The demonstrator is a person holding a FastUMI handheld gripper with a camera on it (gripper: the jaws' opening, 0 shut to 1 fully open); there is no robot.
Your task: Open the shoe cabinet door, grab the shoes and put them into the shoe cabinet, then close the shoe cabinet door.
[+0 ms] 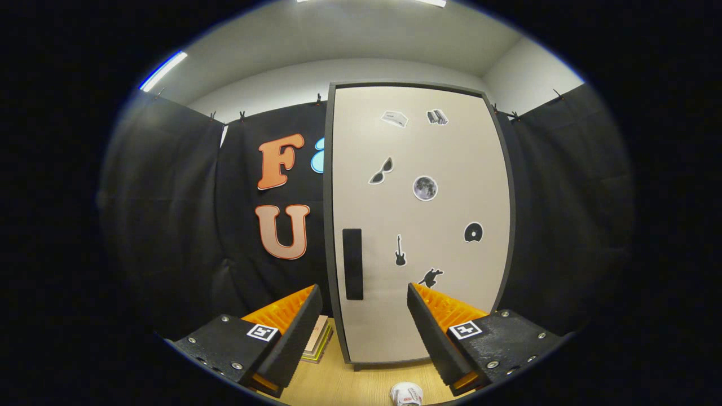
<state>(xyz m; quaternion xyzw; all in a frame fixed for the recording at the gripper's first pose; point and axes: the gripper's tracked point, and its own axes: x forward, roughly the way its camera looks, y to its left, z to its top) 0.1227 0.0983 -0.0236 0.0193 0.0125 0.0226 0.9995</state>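
Beige panel with a dark frame: the shoe cabinet door (420, 225) stands shut, upright on a wooden floor (344, 383), straight ahead of the gripper (365, 332). A dark vertical handle (352, 264) sits low on the door, close to its left edge. Small stickers are scattered over the panel, among them a guitar (400, 251), a moon (425, 188), a pair of sunglasses (382, 171) and a disc (473, 232).

Gripper fingers are spread wide apart, holding nothing; the lower part of the door and the handle show in the gap between them, well beyond the tips. No contact with the door is observed.

One shoe (406, 393), white with some red, lies on the floor between the fingers, nearer than the cabinet; only part of it is visible. A stack of flat items (318, 341), possibly books, rests on the floor beside the cabinet's left lower corner, partly behind the left finger.
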